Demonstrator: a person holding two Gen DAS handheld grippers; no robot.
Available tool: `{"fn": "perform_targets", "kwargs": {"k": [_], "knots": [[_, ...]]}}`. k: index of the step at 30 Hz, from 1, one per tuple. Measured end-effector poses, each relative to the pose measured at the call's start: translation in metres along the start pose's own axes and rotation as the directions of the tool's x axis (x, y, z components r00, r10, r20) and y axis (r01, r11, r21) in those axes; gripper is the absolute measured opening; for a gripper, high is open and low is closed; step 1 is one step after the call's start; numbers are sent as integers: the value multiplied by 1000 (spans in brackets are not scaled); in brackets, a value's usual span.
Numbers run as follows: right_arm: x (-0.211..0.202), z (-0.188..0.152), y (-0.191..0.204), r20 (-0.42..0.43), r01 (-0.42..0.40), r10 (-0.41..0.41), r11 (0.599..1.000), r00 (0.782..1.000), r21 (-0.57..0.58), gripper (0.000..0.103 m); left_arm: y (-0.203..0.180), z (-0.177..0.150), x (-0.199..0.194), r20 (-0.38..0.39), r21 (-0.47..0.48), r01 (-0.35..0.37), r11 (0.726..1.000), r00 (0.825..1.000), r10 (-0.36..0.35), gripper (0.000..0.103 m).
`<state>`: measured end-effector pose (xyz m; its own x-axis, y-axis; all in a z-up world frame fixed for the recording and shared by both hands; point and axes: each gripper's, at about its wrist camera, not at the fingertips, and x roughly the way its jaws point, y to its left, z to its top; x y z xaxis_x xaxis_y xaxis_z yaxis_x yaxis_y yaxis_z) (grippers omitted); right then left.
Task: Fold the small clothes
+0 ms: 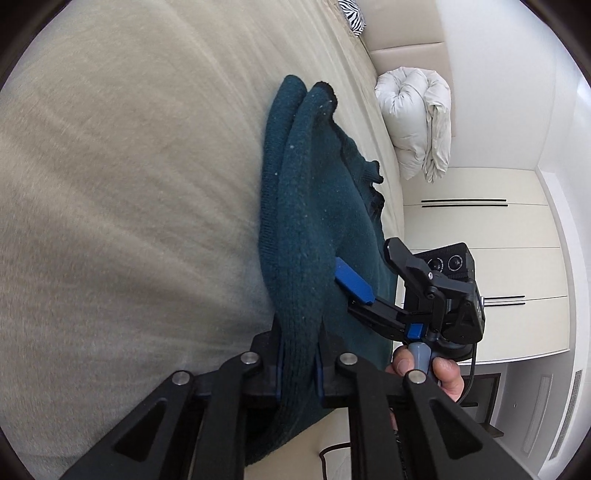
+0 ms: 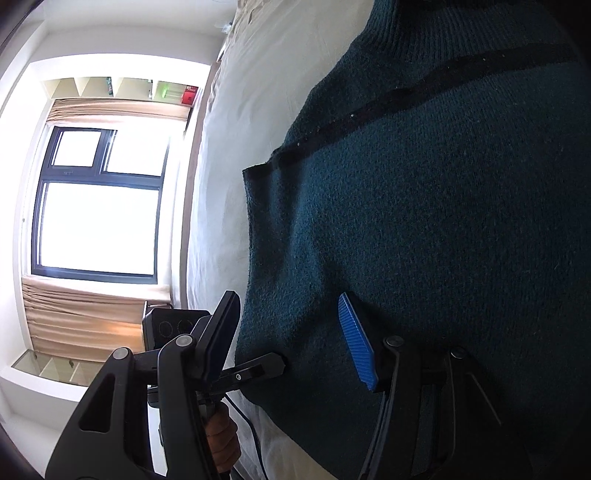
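Note:
A dark teal knit sweater (image 1: 306, 192) with a black trim band lies on the beige bed (image 1: 129, 184). In the left wrist view my left gripper (image 1: 299, 365) is shut on a raised fold of the sweater's edge, and the cloth runs up between its blue pads. My right gripper (image 1: 369, 266) rests against the sweater just to the right, a hand (image 1: 443, 376) on its handle. In the right wrist view the sweater (image 2: 424, 221) fills the right side. My right gripper (image 2: 288, 314) stands open astride the sweater's edge, with one blue pad (image 2: 356, 339) over the knit. My left gripper (image 2: 277, 363) pinches that edge close by.
A rolled white duvet (image 1: 417, 122) and a zebra-print pillow (image 1: 352, 14) lie at the bed's far end. White wardrobe doors (image 1: 480, 229) stand beyond the bed. A bright window (image 2: 99, 199) with beige curtains faces the bed's other side. Bare bedsheet (image 2: 236, 147) stretches past the sweater.

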<state>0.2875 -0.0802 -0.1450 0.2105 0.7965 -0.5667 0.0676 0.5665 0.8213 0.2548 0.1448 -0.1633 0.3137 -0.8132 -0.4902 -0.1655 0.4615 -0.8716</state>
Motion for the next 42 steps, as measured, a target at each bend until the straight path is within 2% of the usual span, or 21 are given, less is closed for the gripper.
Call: {"fn": "perform_targets", "kwargs": {"k": [5, 8, 9, 13, 15, 20, 25, 26, 28, 29, 30, 31, 33, 36, 40, 42], "knots": [[-4, 3, -3, 24, -33, 33, 999, 999, 7, 54, -5, -2, -3, 20, -19, 15, 1000, 1000, -14, 13], [-23, 4, -8, 89, -63, 60, 998, 994, 31, 56, -22, -2, -7, 39, 3, 7, 1000, 999, -7, 13], [-34, 3, -11, 109, -72, 68, 997, 992, 32, 61, -30, -3, -8, 45, 18, 1, 1000, 999, -2, 13], [-75, 1, -30, 136, -151, 141, 987, 981, 59, 61, -77, -7, 1, 56, 92, -32, 995, 998, 27, 13], [-96, 1, -44, 159, -209, 195, 975, 968, 76, 61, -105, -11, 13, 56, 141, -48, 989, 998, 40, 13], [-151, 3, -81, 240, -357, 321, 925, 916, 126, 72, -175, -26, 71, 4, 262, -48, 964, 999, 49, 13], [-200, 6, -112, 296, -381, 332, 916, 896, 127, 78, -217, -50, 158, -96, 351, -12, 936, 994, 49, 14], [-210, 7, -121, 305, -385, 332, 913, 893, 133, 78, -218, -55, 178, -126, 358, 0, 934, 991, 48, 17], [-229, 16, -131, 329, -389, 324, 909, 887, 153, 78, -213, -64, 211, -188, 346, 31, 938, 981, 37, 30], [-244, 15, -148, 339, -387, 316, 907, 886, 165, 78, -212, -68, 220, -209, 344, 44, 938, 978, 30, 38], [-249, 15, -156, 340, -367, 291, 911, 894, 186, 81, -211, -73, 223, -221, 347, 52, 936, 975, 27, 43], [-254, 13, -164, 340, -361, 280, 910, 898, 202, 79, -212, -78, 221, -227, 357, 62, 932, 974, 22, 46], [-260, 12, -173, 333, -376, 300, 906, 894, 193, 79, -216, -84, 206, -223, 402, 97, 910, 975, -5, 57], [-265, 14, -169, 307, -340, 281, 927, 909, 160, 79, -215, -80, 172, -154, 455, 69, 888, 988, 2, 58], [-265, 20, -154, 263, -225, 186, 966, 947, 127, 78, -198, -67, 140, -83, 456, 21, 890, 996, 19, 58], [-261, 20, -144, 223, -132, 105, 985, 969, 109, 72, -185, -62, 135, -82, 434, 11, 901, 996, 28, 58]]}}
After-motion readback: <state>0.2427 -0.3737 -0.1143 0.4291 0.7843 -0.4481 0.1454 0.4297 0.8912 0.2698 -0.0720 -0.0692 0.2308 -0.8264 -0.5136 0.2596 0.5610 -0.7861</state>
